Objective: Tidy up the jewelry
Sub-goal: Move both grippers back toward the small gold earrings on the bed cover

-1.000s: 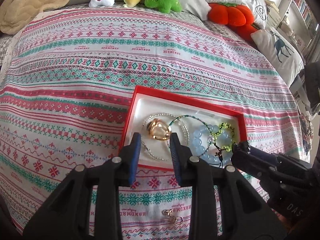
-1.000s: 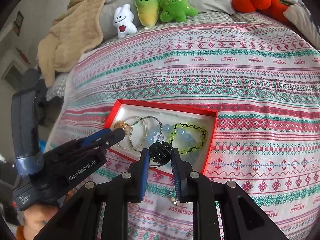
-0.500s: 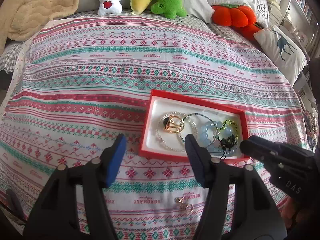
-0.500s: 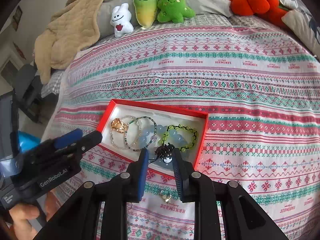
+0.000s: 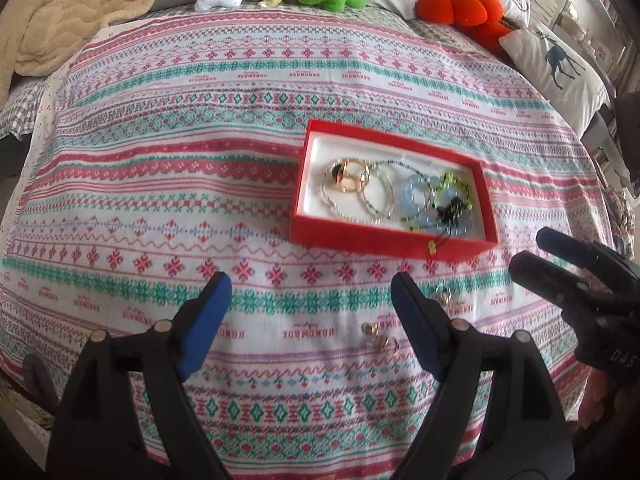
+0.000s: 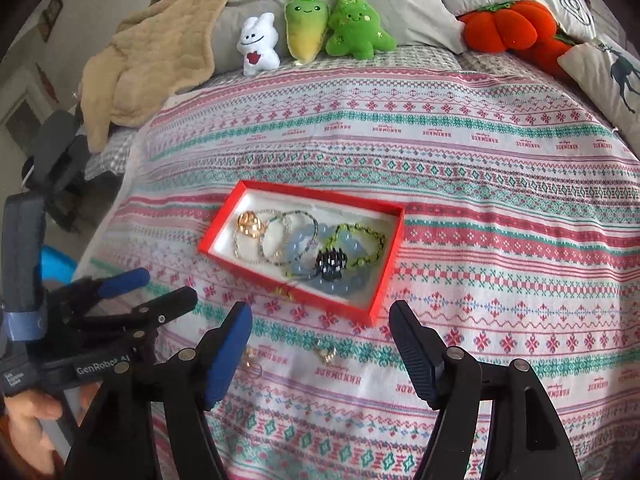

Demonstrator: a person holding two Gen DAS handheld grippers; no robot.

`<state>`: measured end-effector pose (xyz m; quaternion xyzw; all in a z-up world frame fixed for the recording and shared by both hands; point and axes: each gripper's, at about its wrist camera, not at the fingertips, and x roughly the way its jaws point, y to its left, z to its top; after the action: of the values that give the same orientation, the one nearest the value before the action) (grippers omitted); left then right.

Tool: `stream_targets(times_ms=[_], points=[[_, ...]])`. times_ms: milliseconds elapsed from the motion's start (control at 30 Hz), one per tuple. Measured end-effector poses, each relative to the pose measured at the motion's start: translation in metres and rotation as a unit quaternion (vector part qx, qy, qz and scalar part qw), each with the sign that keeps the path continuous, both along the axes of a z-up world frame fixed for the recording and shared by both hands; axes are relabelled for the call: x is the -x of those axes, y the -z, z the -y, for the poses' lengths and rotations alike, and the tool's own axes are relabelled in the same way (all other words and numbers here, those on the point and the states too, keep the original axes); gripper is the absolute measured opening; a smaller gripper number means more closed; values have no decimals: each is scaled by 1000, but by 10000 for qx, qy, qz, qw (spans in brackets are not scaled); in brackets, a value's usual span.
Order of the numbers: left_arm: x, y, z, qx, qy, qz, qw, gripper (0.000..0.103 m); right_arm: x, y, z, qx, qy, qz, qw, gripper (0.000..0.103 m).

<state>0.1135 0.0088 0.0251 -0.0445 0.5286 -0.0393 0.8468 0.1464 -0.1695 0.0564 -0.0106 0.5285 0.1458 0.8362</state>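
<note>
A red jewelry box point(image 5: 384, 236) point(image 6: 224, 224) with a white lining sits on the patterned bedspread. It holds a gold ring piece point(image 5: 350, 176) point(image 6: 249, 224), clear bead bracelets point(image 5: 376, 200), a blue bead bracelet point(image 5: 414, 200) point(image 6: 298, 242), a green bead bracelet point(image 6: 360, 240) and a black ornament point(image 6: 331, 266) point(image 5: 448, 212). Small gold earrings point(image 5: 378, 336) point(image 6: 324, 354) lie on the bedspread in front of the box. My left gripper point(image 5: 308, 312) point(image 6: 132, 292) is open and empty. My right gripper point(image 6: 320, 332) point(image 5: 536, 252) is open and empty, in front of the box.
Plush toys point(image 6: 308, 36), an orange pumpkin cushion point(image 6: 508, 26), pillows point(image 5: 560, 64) and a beige blanket point(image 6: 152, 52) lie at the bed's far end. The bed's edges fall away to the left and right.
Both grippers opened wide and drew back from the box. The left let go of the gold ring piece and the right let go of the black ornament; both now lie in the box.
</note>
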Motion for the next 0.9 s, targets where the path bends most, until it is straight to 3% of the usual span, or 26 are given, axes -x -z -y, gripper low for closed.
stream_targets(times_ms=[433, 733, 900], points=[[44, 20, -22, 219, 174, -182, 9994, 83, 36, 7, 13, 221, -122, 119, 9996, 81], [66, 53, 1, -203, 734, -190, 9969, 83, 59, 40, 15, 571, -521, -55, 9970, 81], [73, 63, 15, -235, 1073, -57, 9939, 83, 64, 53, 25, 570, -537, -157, 9968, 81]])
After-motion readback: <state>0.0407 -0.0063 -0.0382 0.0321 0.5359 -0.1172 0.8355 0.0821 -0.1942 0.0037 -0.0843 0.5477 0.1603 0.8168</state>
